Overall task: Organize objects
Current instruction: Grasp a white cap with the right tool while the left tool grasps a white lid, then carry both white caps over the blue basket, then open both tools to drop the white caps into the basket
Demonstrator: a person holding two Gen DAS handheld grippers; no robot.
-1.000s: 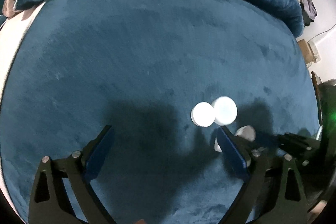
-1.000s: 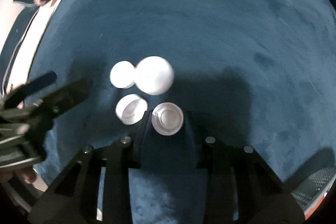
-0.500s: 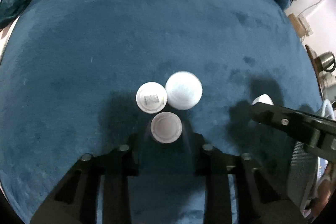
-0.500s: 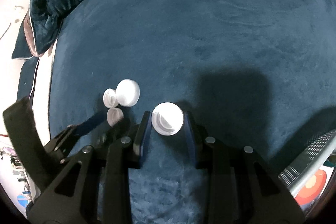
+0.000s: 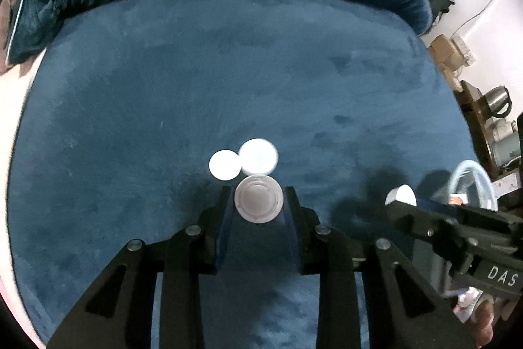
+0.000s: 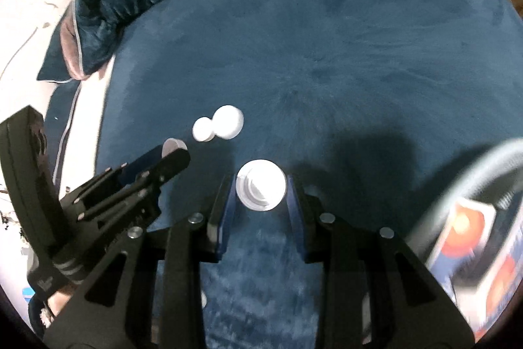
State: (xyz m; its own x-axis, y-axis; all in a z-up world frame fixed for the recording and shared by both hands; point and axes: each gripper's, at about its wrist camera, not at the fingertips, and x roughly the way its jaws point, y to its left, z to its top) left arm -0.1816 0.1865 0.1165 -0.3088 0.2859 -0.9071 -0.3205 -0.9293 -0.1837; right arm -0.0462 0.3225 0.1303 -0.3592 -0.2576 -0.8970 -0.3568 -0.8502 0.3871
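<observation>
The left gripper (image 5: 259, 203) held a ringed white lid (image 5: 259, 202) between narrowed fingers, where a second earlier it had gaped empty. The right gripper (image 6: 261, 192) likewise clasped a white cap (image 6: 261, 192), now carried well away from the two white discs (image 5: 243, 160) lying touching at twelve o'clock on the blue blanket (image 5: 228, 71). Both pieces seemed lifted for sorting. Only "DAS" (image 5: 501, 275) was legible, at four o'clock.

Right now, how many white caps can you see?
4: one in the left hand-held gripper, one in the right hand-held gripper, and two touching on the blue blanket: small cap, big cap.
</observation>
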